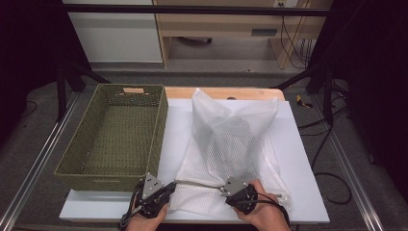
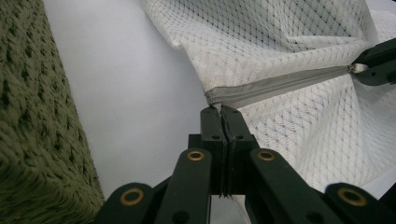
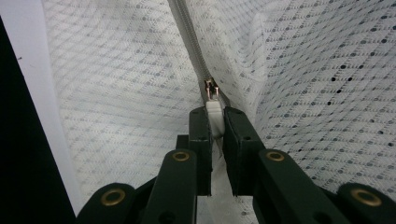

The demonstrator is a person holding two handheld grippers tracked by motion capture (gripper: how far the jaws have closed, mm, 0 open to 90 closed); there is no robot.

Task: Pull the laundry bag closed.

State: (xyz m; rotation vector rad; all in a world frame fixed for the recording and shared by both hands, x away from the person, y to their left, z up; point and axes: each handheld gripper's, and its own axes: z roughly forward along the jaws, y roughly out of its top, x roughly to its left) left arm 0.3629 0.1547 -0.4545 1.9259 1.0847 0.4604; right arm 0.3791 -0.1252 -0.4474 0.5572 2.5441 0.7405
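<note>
A white mesh laundry bag [image 1: 226, 139] lies on the white table board, with something dark showing dimly through the mesh. Its grey zipper [image 1: 198, 184] runs along the near edge between my two grippers. My left gripper [image 1: 172, 185] is shut on the bag's corner at the zipper's end [image 2: 215, 99], its jaws pressed together [image 2: 220, 111]. My right gripper [image 1: 224, 188] is shut on the white zipper pull tab [image 3: 214, 112], just below the metal slider [image 3: 211, 88]. In the left gripper view the right gripper [image 2: 373, 65] shows at the far end of the taut zipper [image 2: 280, 84].
A green woven basket [image 1: 159, 120] stands empty at the left of the board, close beside my left gripper [image 2: 37, 121]. The white board [image 1: 308, 192] ends just in front of my hands. Black frame rails and cables lie beyond the table.
</note>
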